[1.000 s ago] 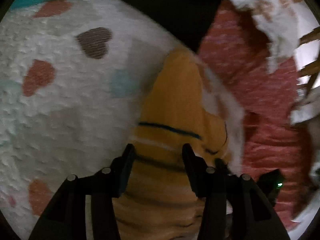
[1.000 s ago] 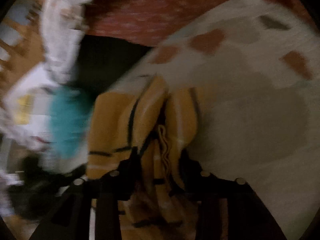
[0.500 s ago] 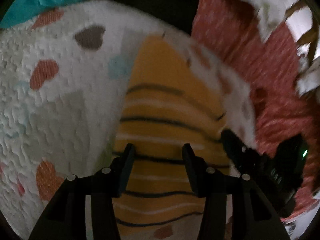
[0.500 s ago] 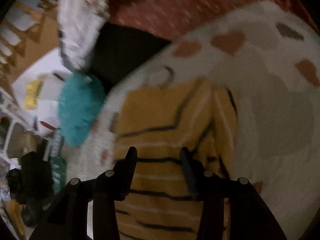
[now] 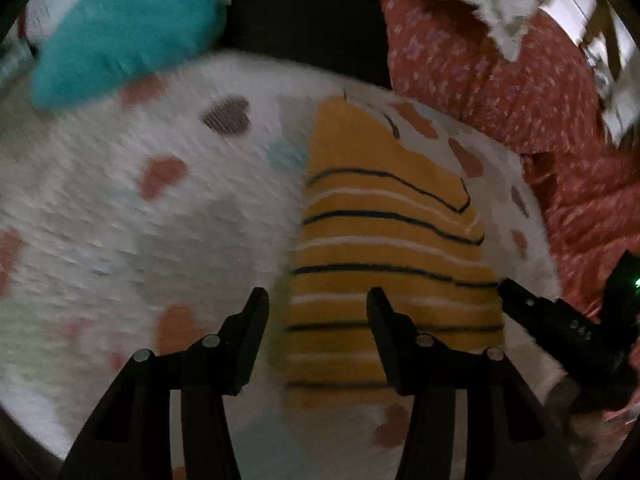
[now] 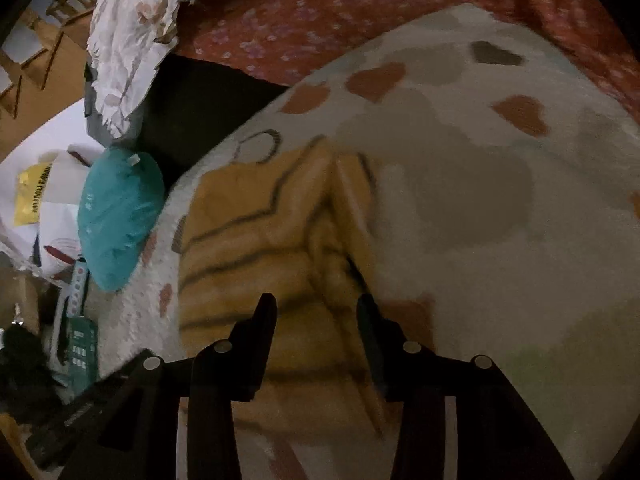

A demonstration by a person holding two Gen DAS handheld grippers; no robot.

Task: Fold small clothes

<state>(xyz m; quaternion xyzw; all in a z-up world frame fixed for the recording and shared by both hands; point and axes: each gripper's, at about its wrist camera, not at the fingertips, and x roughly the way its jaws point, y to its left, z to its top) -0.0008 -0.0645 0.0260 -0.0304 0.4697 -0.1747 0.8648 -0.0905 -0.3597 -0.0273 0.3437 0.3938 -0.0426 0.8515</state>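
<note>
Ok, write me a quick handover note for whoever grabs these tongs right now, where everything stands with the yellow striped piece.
Left tongs: open, holding nothing, above the near left edge of the yellow striped garment.
Right tongs: open, holding nothing, above the garment's near right part, by a raised crease.
Garment: lying on the white heart-print blanket, mostly flat, one side folded in along its length.
Nearby: teal cushion at the blanket's edge, red floral bedding beyond.
Done: garment laid out, one lengthwise fold in.
Left: probably smooth the crease, then fold it across; the blurry views hide the finer detail.
</note>
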